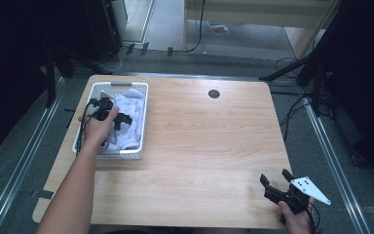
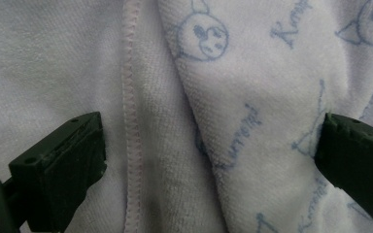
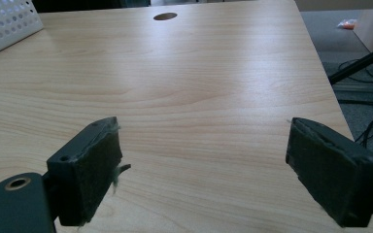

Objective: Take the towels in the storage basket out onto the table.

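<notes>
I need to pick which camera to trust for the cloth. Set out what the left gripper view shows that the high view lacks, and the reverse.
Left gripper view: the towel's blue cartoon faces, script lettering and stitched pink hem, with the left gripper open over them.

High view: the white basket, the wooden table and the right gripper open near the table's near right corner.

Both: towel and left gripper.
</notes>
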A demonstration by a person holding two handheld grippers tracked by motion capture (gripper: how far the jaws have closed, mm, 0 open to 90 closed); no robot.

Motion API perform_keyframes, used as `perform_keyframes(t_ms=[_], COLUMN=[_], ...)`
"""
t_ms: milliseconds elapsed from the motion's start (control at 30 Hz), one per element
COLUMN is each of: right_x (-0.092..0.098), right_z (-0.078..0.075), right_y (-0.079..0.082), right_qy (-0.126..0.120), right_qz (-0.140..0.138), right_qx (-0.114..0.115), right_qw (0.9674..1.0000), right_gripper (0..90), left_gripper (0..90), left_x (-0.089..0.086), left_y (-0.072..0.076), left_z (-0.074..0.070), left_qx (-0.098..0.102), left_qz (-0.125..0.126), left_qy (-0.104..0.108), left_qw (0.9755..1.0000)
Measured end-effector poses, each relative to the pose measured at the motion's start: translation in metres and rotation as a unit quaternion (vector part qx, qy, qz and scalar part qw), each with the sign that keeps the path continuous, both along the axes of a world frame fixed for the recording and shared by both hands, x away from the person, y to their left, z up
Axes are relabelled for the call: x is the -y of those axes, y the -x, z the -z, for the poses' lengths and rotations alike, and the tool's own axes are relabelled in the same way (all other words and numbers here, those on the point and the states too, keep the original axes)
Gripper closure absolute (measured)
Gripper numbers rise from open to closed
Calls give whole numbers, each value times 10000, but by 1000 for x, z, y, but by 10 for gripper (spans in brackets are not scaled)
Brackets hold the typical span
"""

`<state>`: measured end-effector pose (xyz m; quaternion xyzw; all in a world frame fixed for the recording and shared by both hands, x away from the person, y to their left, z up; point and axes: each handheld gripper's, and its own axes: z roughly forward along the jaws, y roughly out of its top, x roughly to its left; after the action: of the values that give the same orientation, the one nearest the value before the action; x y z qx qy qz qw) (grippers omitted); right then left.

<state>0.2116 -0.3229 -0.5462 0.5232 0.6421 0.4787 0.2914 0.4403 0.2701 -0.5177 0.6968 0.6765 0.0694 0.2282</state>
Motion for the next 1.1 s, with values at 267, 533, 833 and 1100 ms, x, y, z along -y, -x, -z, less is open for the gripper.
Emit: perform_keyframes(t_ms=[267,533,833,1100], right_x=[0,0,0,0], right_z=[0,0,0,0], right_y=[0,0,0,0], right_qy=[9,15,21,7], right_qz=[4,2,10,2], right_qx=[11,3,9,3], right_qw=[10000,10000,10000,10000], right_gripper=[131,131,131,131], left_gripper=[0,217,552,650], left_x=[3,6,4,5], left_y=[2,4,6,6], left_z=[2,-3,-7,-13], left_qx=[63,8,-142,-206], left_qz=[55,210,201,214], left_qy=[-101,-205,382,371], left_qw=[9999,9996,9990,9989])
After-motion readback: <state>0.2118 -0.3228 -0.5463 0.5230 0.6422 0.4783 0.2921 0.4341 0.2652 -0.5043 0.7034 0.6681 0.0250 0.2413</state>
